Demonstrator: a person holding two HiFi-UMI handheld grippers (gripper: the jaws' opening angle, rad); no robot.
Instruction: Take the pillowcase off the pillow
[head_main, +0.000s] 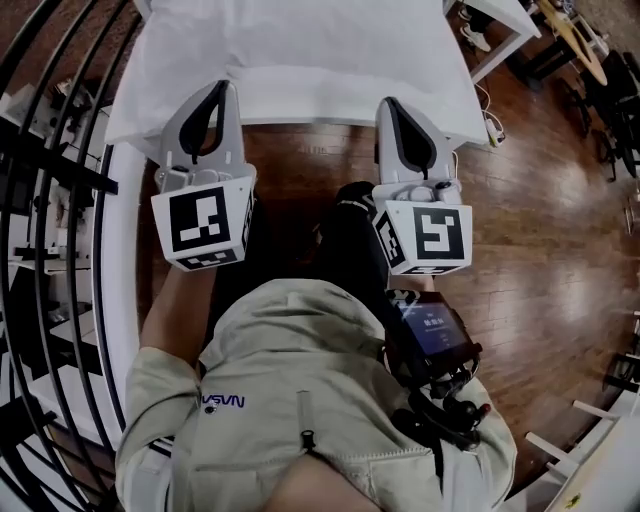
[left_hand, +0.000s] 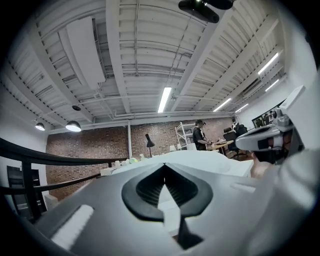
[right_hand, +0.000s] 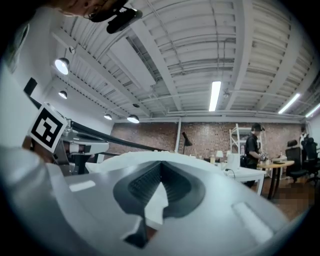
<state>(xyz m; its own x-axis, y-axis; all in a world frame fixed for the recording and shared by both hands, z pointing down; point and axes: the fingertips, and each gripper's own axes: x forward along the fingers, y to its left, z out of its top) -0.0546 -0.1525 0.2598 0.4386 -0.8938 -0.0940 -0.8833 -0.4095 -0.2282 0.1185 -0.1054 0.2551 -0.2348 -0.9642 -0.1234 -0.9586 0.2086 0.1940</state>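
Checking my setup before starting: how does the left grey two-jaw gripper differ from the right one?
The left gripper is nearer the black railing; the right gripper is nearer the open brown wood floor. The left gripper's cube marker and the right's bear different patterns. Both are shut, empty, pointing at the white bedding.

White pillow (head_main: 300, 35), brown wood floor (head_main: 530, 200), beige jacket (head_main: 300, 370)

Left hand-held gripper (head_main: 221, 90) and right hand-held gripper (head_main: 389, 106) side by side, roughly level, jaws together, empty
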